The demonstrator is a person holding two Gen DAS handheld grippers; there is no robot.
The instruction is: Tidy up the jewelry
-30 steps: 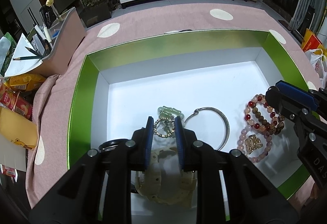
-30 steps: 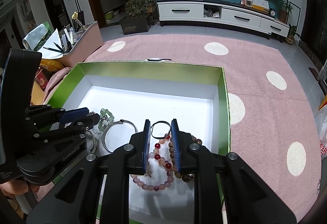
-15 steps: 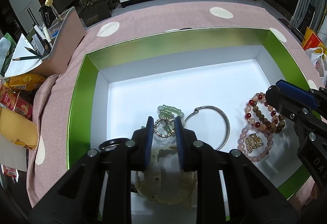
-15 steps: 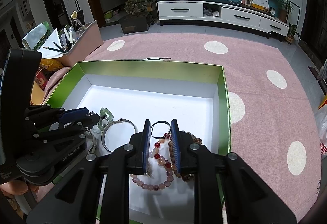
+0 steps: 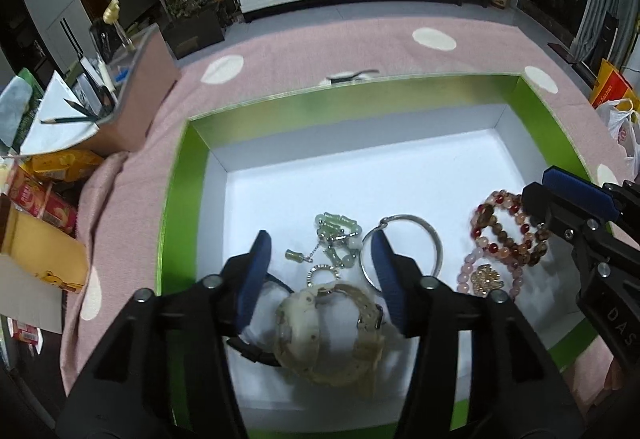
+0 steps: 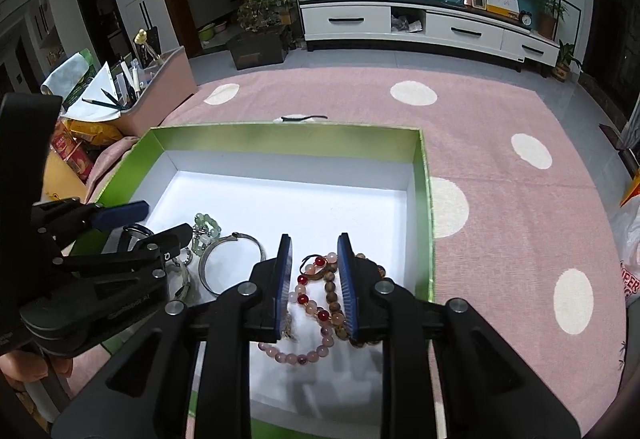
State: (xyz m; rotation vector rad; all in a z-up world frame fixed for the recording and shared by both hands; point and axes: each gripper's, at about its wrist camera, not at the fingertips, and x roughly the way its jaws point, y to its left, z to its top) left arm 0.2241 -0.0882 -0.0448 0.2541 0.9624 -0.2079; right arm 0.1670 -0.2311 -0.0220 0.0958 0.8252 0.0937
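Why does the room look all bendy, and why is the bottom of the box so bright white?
Left wrist view: the fisheye lens curves the green box and darkens the corners; its white floor glares; the cream watch near the left claw looks slightly soft.
Right wrist view: the same bending curves the TV cabinet; the beads by the right claw stay fairly sharp.

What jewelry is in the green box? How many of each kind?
Bead bracelets: 4, the green one plus what looks like 3 tangled ones
Bangle: 1
Watch: 1
Ring: 1
Gold charm: 1
Black band: 1
Total: 9
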